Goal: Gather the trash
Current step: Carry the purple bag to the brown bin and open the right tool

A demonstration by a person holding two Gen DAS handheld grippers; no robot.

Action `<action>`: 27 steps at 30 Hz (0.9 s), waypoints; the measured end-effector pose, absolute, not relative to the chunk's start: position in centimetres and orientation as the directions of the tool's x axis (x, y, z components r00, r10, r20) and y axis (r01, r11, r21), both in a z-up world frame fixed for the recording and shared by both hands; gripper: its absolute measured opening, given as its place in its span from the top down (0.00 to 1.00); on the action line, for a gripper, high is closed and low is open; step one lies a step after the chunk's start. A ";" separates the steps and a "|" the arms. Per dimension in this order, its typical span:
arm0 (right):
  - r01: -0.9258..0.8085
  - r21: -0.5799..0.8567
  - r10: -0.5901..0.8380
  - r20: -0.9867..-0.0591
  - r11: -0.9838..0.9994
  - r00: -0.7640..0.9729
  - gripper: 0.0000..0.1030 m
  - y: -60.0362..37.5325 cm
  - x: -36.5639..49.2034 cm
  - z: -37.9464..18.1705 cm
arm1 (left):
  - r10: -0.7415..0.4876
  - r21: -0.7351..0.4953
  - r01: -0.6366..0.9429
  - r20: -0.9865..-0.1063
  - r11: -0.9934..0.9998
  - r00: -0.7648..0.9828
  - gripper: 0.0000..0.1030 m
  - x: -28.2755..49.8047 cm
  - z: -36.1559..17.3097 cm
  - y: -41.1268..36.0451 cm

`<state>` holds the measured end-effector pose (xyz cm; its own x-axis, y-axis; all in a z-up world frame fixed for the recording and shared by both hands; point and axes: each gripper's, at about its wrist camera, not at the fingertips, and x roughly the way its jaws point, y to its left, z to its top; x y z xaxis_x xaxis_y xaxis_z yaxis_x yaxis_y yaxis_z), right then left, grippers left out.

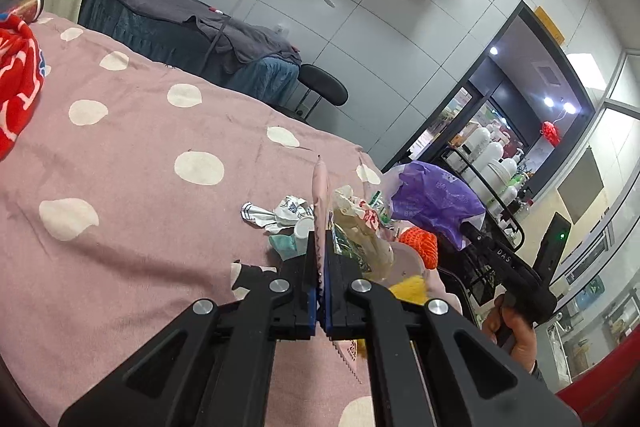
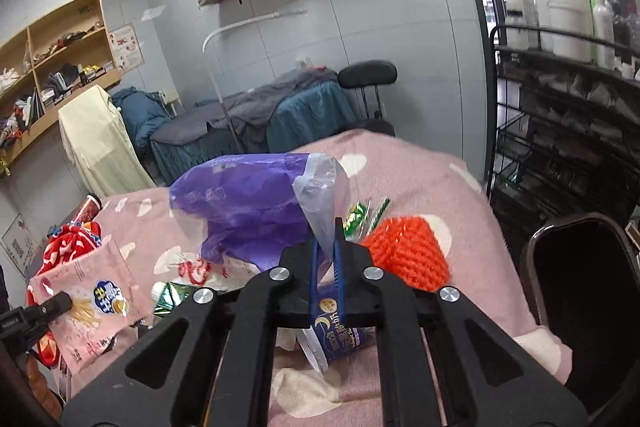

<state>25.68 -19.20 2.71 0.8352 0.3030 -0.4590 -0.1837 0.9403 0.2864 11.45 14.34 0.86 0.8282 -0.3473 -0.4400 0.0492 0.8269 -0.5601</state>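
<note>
My left gripper (image 1: pixel 320 251) is shut on a flat pink snack packet (image 1: pixel 320 195), seen edge-on; the same packet shows in the right wrist view (image 2: pixel 90 303) at lower left. My right gripper (image 2: pixel 327 243) is shut on the clear rim of a purple plastic bag (image 2: pixel 248 207), held up above the bed; the bag also shows in the left wrist view (image 1: pixel 432 199). Crumpled wrappers (image 1: pixel 280 215), a clear wrapper (image 1: pixel 360 235), green sachets (image 2: pixel 360 217), an orange-red foam net (image 2: pixel 408 255) and a blue cup (image 2: pixel 336 335) lie on the pink spotted blanket (image 1: pixel 140 147).
A red patterned cloth (image 1: pixel 16 83) and a can (image 2: pixel 86 213) lie at the bed's far end. A black wire rack with white bottles (image 2: pixel 560 27) stands to the right, a dark bin (image 2: pixel 580 287) beside the bed. A second bed (image 2: pixel 260 115) and stool (image 1: pixel 320 87) stand behind.
</note>
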 end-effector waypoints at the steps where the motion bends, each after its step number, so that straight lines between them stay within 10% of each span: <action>1: -0.180 0.287 0.298 -0.448 0.941 0.843 0.92 -19.4 25.3 3.1 | -0.349 -0.560 0.054 -0.436 0.827 0.830 0.97 11.1 0.9 14.2; 13: -0.058 0.314 0.180 -0.374 0.948 0.910 0.92 -26.4 20.7 5.1 | -0.516 -0.570 0.244 -0.382 0.785 0.767 0.97 10.6 2.4 7.3; 27: 0.377 0.117 -0.263 -0.531 0.919 0.806 0.92 -39.9 18.8 -1.1 | -0.738 -0.541 0.507 -0.412 0.670 0.535 0.97 14.3 1.3 -6.8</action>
<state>18.79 -39.86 -1.05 0.8058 -0.2627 -0.5307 0.3766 0.9190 0.1168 14.28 -6.83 1.34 0.5350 -0.7376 -0.4121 0.5074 0.6704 -0.5414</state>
